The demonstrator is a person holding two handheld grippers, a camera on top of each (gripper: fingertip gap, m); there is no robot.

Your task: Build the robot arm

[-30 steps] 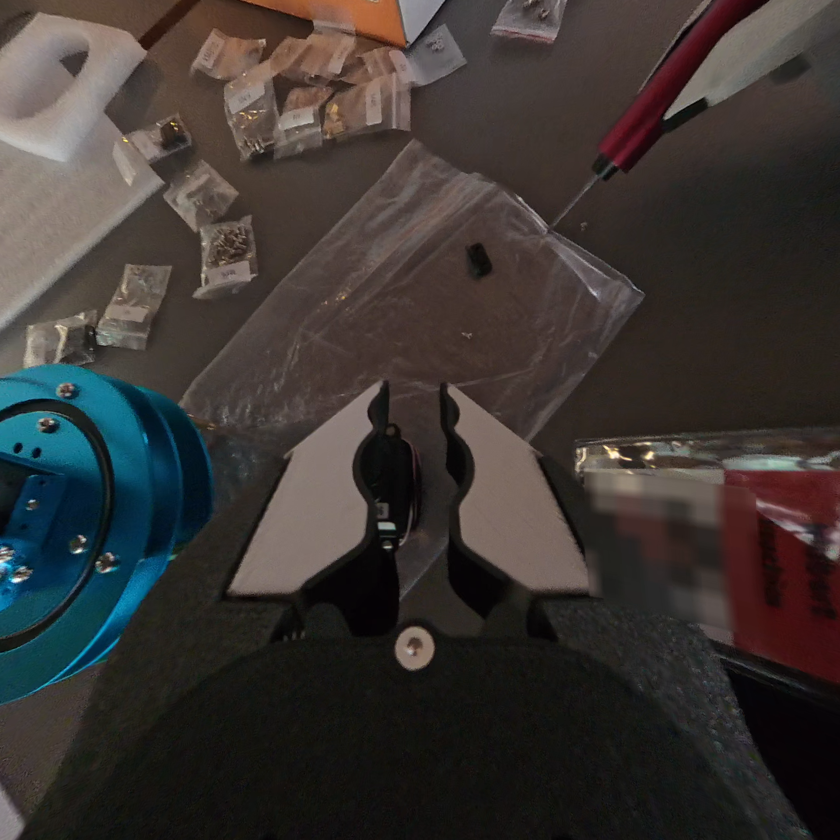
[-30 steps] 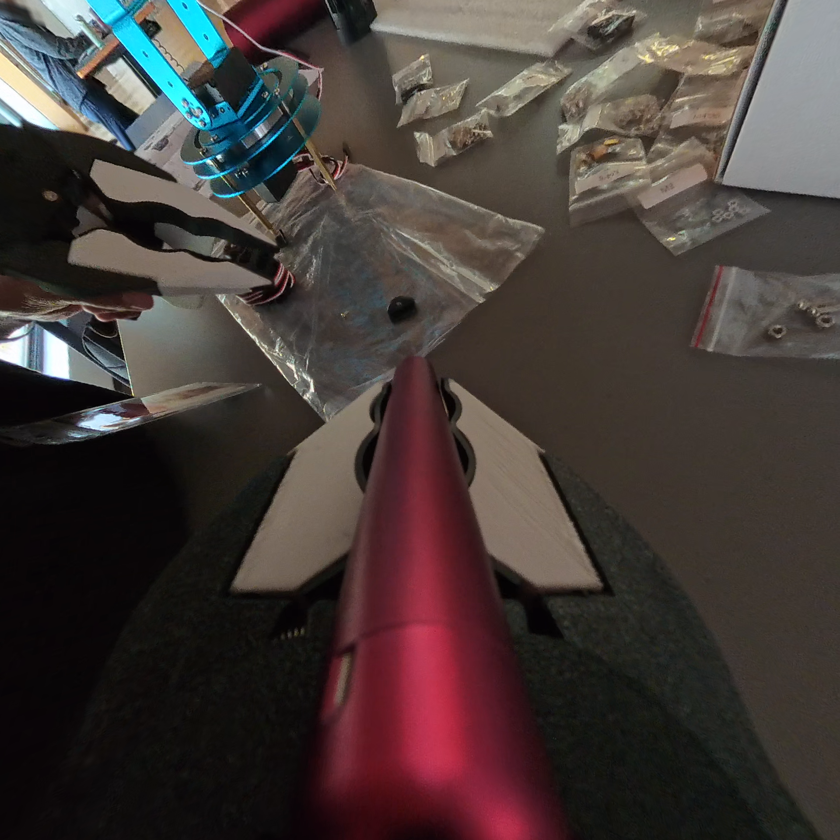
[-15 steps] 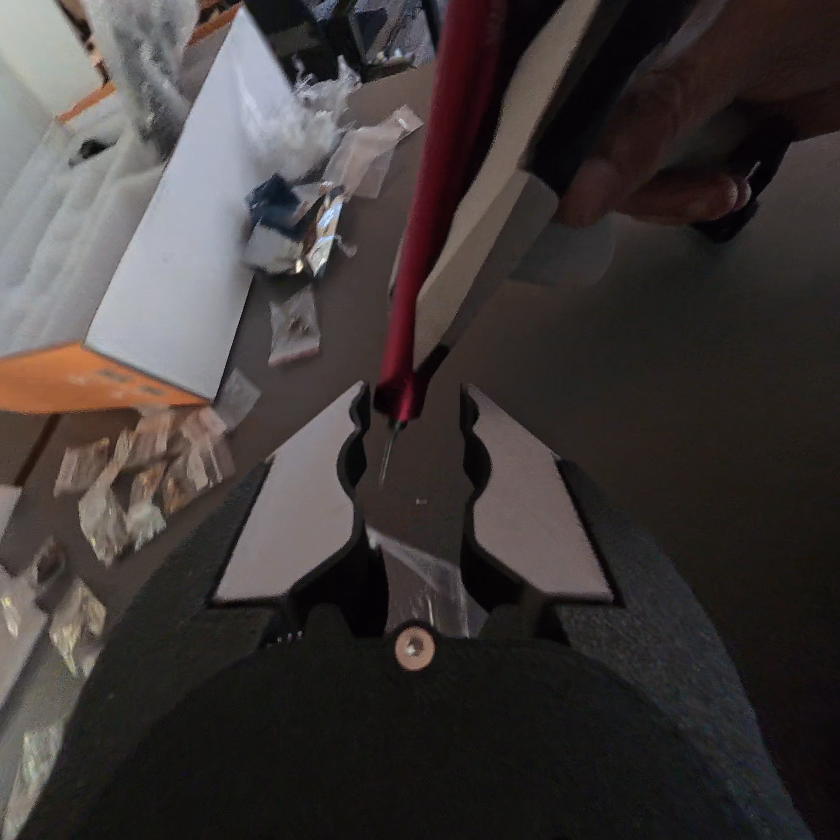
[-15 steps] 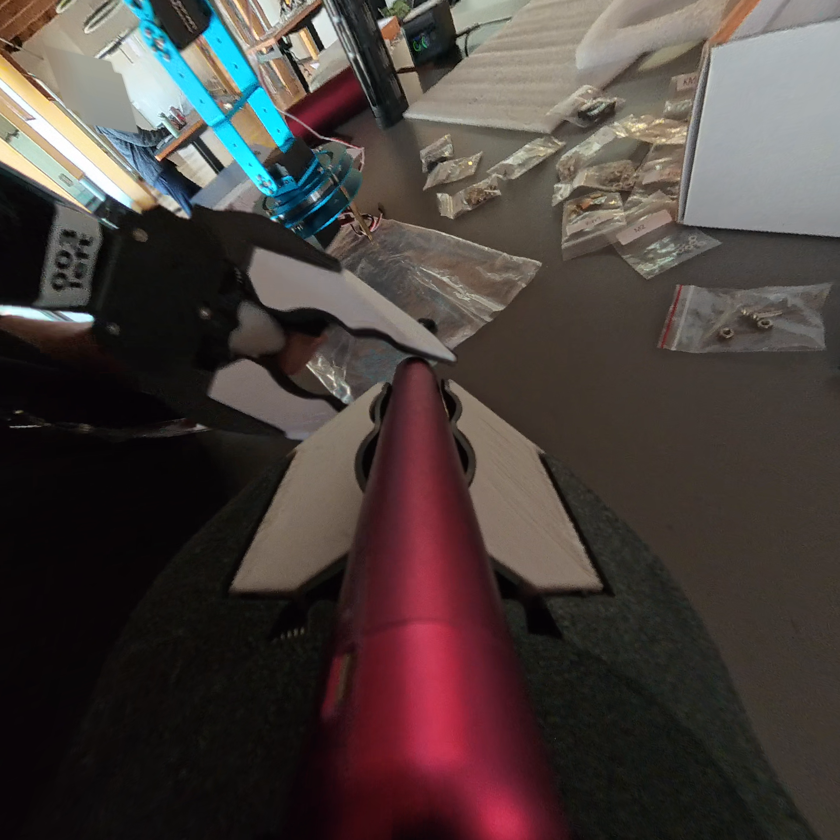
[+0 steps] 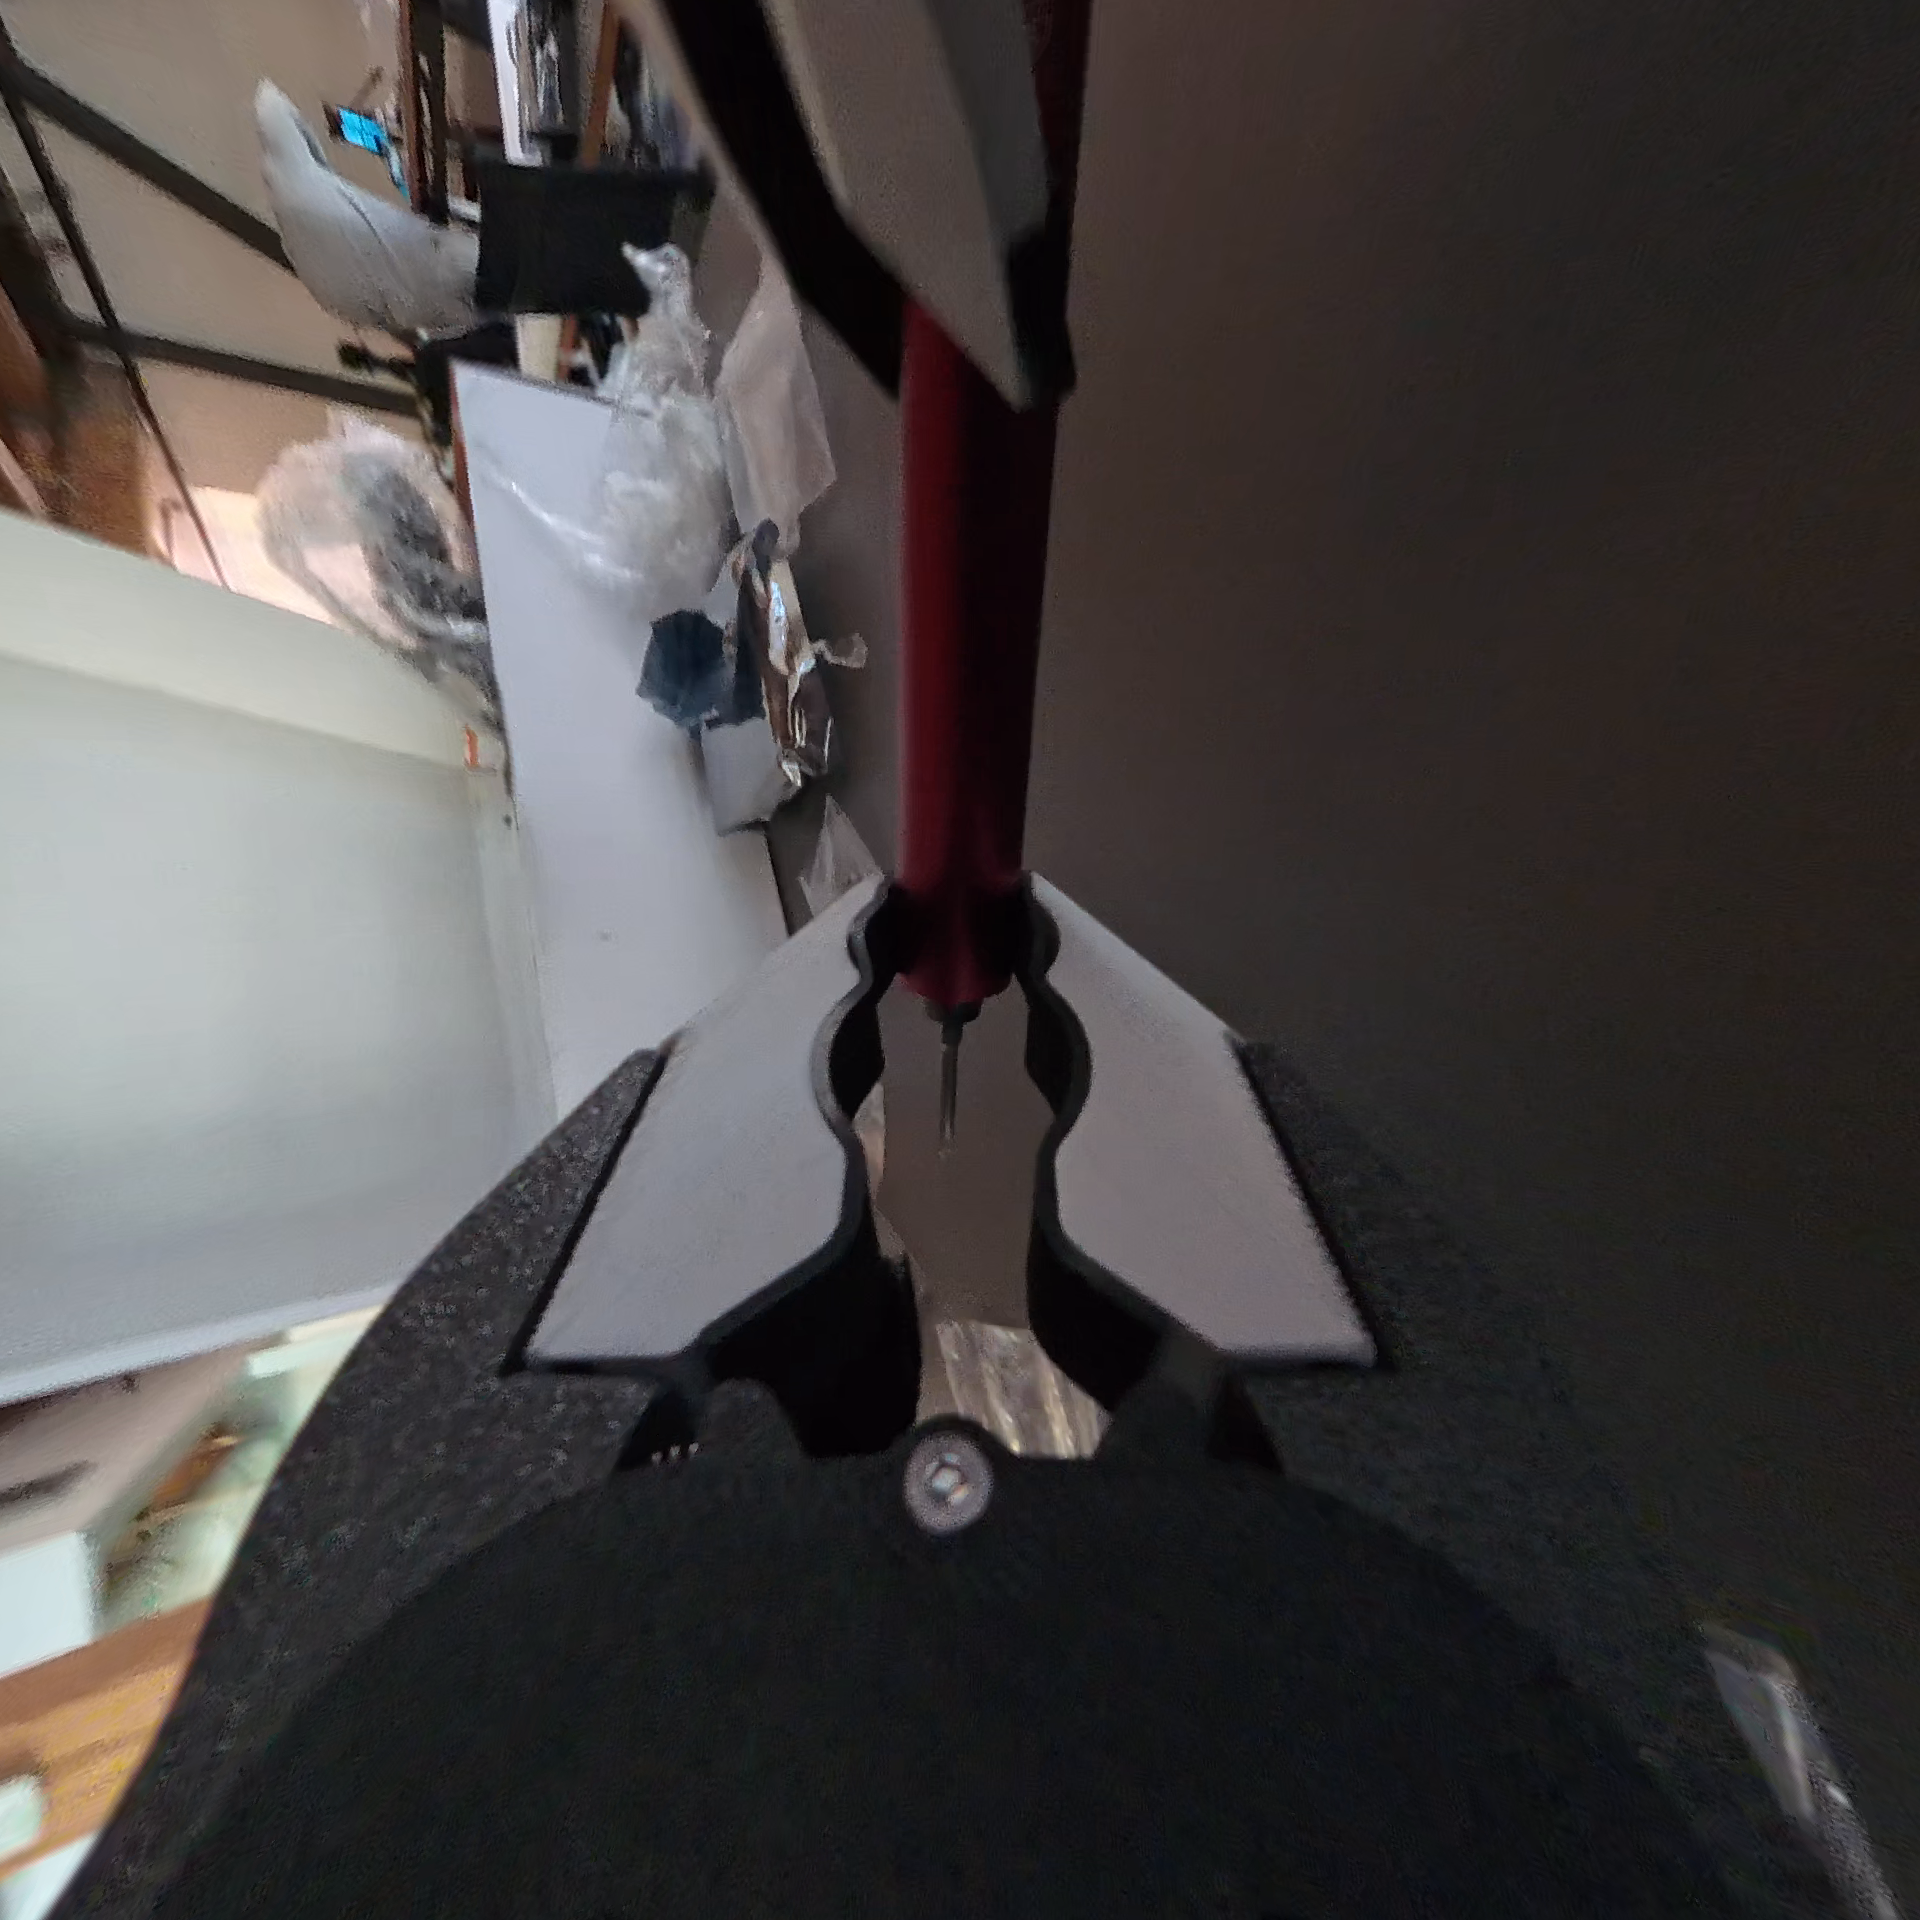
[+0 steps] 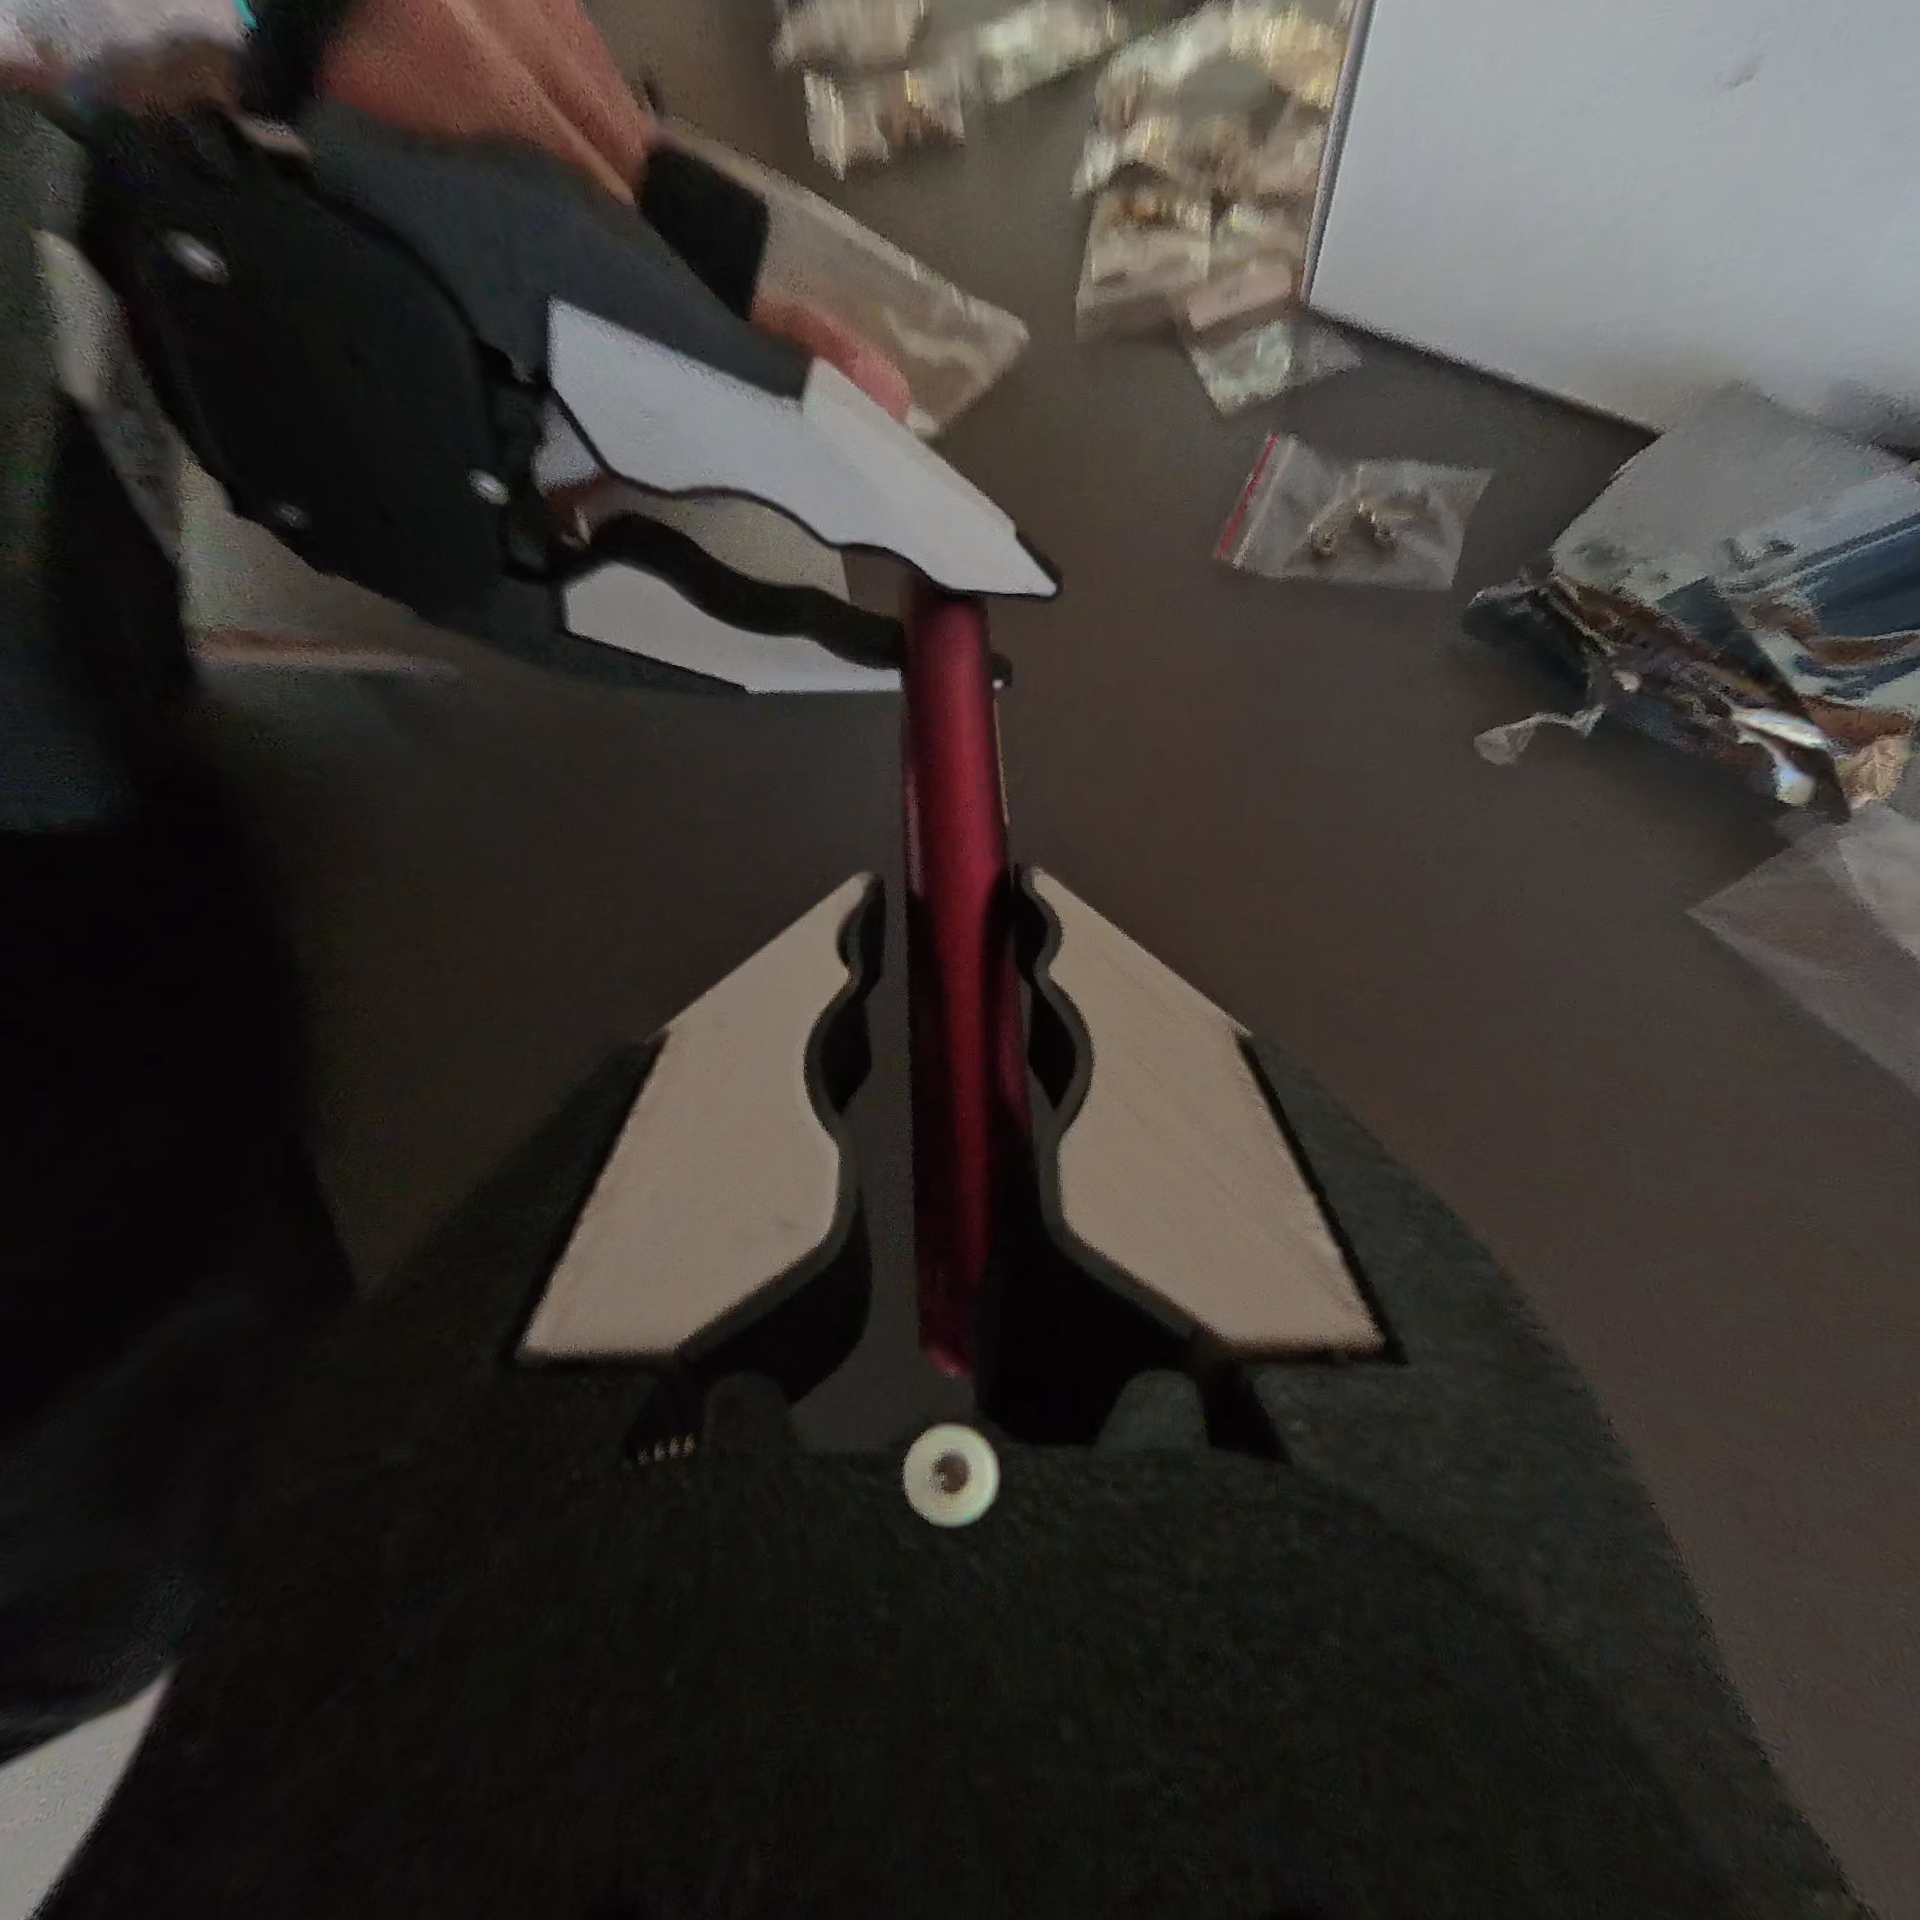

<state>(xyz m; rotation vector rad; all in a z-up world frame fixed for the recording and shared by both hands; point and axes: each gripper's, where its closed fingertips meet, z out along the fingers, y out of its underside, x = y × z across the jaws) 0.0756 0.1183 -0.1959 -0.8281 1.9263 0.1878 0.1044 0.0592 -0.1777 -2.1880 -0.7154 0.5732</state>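
- The left hand-held gripper (image 5: 958, 914) has its fingertips pressed against both sides of the red screwdriver (image 5: 977, 644), close to the tool's narrow front end.
- The screwdriver's thin metal bit (image 5: 948, 1081) points toward 6 o'clock in the left wrist view and sits free in the gap between the two fingers.
- In the right wrist view, the same red screwdriver (image 6: 951, 1039) runs from 12 o'clock down to 6 o'clock between the fingers of the right hand-held gripper (image 6: 951, 904). A gap shows on its left side, and whether the right finger presses it I cannot tell, since the picture is blurred.
- The left hand-held gripper (image 6: 935, 613) reaches in from 10 o'clock in the right wrist view and clamps the far end of the screwdriver.
- The screwdriver is held up in the air above the dark tabletop (image 6: 1299, 935).
- A small clear bag with a red strip (image 6: 1351, 509) lies on the tabletop at 1 o'clock.
- A white box (image 6: 1662, 187) stands at 2 o'clock, with more small bags (image 6: 1164, 208) beside it.
- Crumpled foil packaging (image 6: 1714, 686) lies at 3 o'clock.
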